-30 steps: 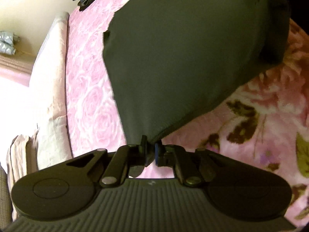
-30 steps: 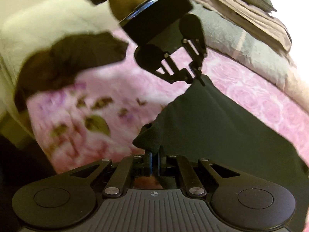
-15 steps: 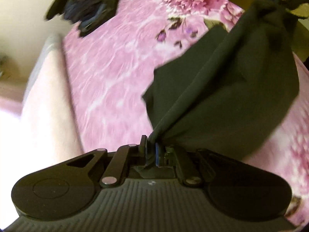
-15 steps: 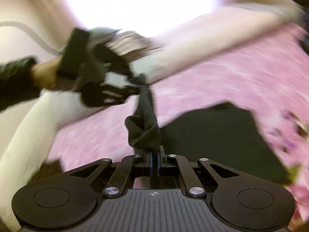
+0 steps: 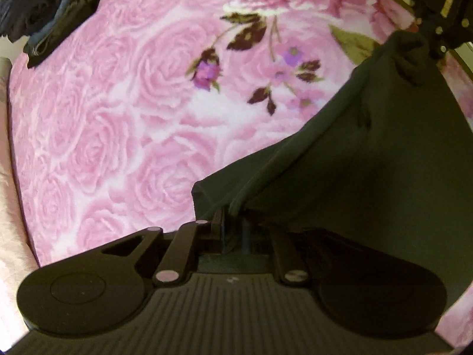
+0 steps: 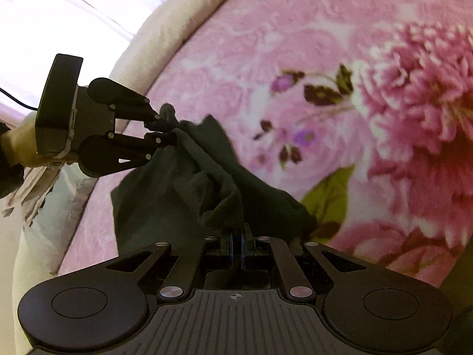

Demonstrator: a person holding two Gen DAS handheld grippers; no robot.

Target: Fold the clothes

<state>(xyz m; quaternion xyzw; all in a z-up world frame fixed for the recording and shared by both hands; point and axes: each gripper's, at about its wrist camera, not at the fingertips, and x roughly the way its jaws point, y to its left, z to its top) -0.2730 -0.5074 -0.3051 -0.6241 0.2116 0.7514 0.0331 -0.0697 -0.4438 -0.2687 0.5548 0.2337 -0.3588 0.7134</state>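
Domestic bedroom. A pink plush blanket (image 5: 124,136) printed with roses and leafy sprays is covering a bed and filling most of both wrist views. A cream bolster or rolled bedding (image 6: 177,26) is lying along the blanket's edge toward 10 o'clock in the right wrist view, with bright daylight coming in beyond it. A heap of dark clothes (image 5: 44,9) is sitting at 11 o'clock in the left wrist view.
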